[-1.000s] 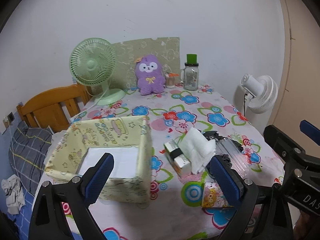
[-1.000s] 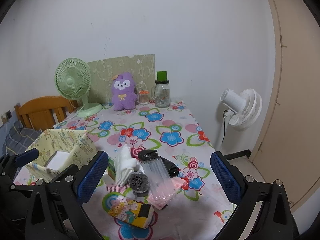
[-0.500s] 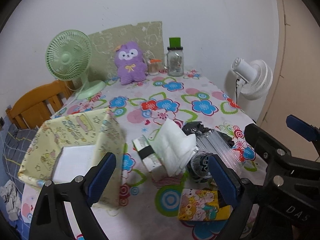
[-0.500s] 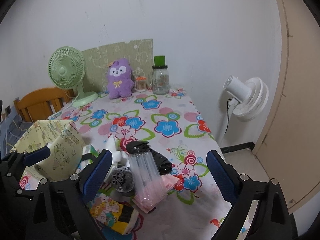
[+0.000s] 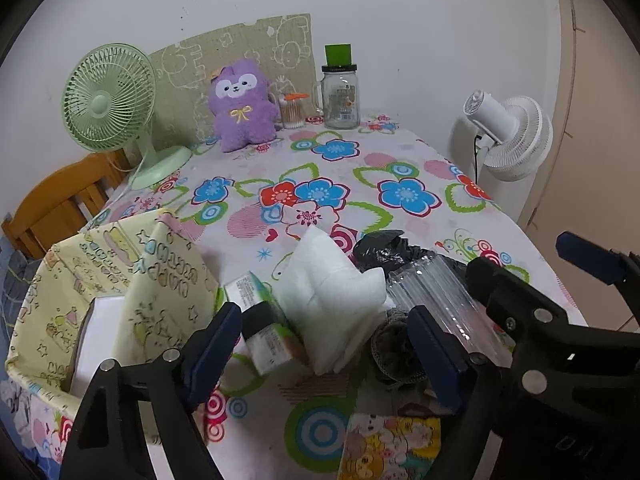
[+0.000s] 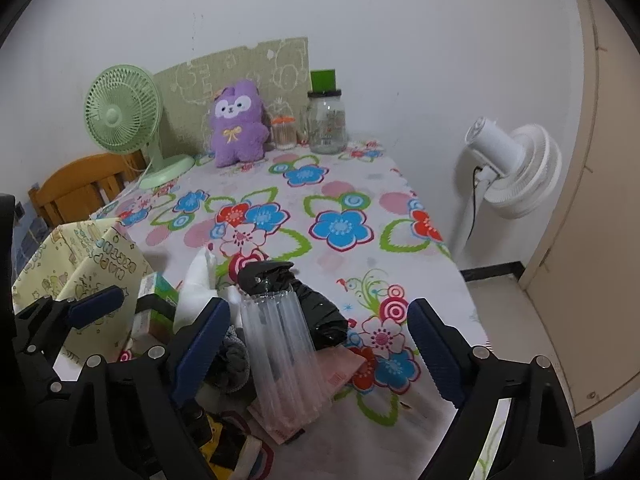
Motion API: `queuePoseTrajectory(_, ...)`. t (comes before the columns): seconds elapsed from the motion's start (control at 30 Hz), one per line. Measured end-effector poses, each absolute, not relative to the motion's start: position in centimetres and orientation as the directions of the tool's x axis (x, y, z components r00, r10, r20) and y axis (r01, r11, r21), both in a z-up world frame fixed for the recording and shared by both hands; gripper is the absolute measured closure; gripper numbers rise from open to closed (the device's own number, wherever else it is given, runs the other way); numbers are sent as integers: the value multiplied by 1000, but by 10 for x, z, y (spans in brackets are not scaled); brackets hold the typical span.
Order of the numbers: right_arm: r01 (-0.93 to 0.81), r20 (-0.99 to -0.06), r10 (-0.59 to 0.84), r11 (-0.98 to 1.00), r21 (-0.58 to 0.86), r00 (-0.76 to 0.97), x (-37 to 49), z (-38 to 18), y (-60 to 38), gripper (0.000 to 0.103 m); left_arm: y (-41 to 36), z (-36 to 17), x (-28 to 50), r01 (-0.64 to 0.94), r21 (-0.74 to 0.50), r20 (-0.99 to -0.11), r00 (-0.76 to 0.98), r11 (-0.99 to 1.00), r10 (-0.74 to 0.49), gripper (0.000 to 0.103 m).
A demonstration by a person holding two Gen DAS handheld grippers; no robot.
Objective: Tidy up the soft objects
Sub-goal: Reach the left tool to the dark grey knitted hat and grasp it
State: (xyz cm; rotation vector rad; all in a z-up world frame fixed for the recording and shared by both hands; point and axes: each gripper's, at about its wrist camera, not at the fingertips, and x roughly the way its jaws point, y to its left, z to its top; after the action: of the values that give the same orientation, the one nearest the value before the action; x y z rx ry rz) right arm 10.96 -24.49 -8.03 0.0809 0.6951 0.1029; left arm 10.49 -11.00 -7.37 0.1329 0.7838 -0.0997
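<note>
A pile lies at the table's near edge: a white folded cloth (image 5: 332, 296), a grey knitted piece (image 5: 394, 354), a black plastic bag (image 6: 298, 296), a clear plastic pack (image 6: 284, 356) and a small box (image 5: 264, 328). A yellow fabric bin (image 5: 120, 292) stands to the left with a white item inside. My left gripper (image 5: 326, 356) is open, low over the cloth and box. My right gripper (image 6: 320, 350) is open around the clear pack, empty. A purple plush (image 5: 242, 106) sits at the far edge.
A green desk fan (image 5: 110, 100), a glass jar with green lid (image 5: 340, 92) and a cotton-swab jar (image 5: 292, 110) stand at the back. A white floor fan (image 6: 516, 172) is right of the table. A wooden chair (image 5: 60, 204) is at left. A cartoon-print pouch (image 5: 392, 446) lies nearest.
Both grippers have moved forward and down toward the pile; the objects now look larger and closer. The jaws stay open and nothing was taken hold of.
</note>
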Motion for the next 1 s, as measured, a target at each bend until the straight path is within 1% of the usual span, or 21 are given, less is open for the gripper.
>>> queuePoseTrajectory(0.17,-74,-668,157,986,151,728,126,-91,-248,14,-111,-78,114,145,81,-705,708,986,-46,18)
queuePoseTrajectory(0.3,-75,-693,178,982,176,699,137,-100,-250,15,-109,-81,117,169,40,-714,694,985,-90,18)
queuePoseTrajectory(0.5,-81,-719,242,965,251,651,149,-113,-252,21,-105,-83,117,185,11,-722,682,983,-120,17)
queuePoseTrajectory(0.6,-94,-728,278,954,284,627,152,-117,-251,27,-107,-84,115,198,18,-721,682,980,-124,12)
queuePoseTrajectory(0.7,-99,-735,289,951,291,613,155,-120,-248,38,-107,-86,115,199,22,-725,678,980,-121,7)
queuePoseTrajectory(0.77,-103,-741,297,949,297,602,156,-121,-246,51,-107,-87,116,202,12,-734,667,979,-129,3)
queuePoseTrajectory(0.8,-108,-743,295,951,291,601,156,-121,-245,54,-107,-88,117,207,7,-738,661,978,-135,2)
queuePoseTrajectory(0.9,-114,-751,273,960,257,601,156,-121,-242,71,-110,-90,116,224,17,-745,653,974,-138,0)
queuePoseTrajectory(0.93,-111,-753,259,964,243,605,156,-121,-241,83,-112,-90,115,235,18,-747,650,972,-143,0)
queuePoseTrajectory(1.0,-111,-754,250,967,231,608,155,-121,-242,86,-113,-91,114,248,22,-746,649,969,-149,0)
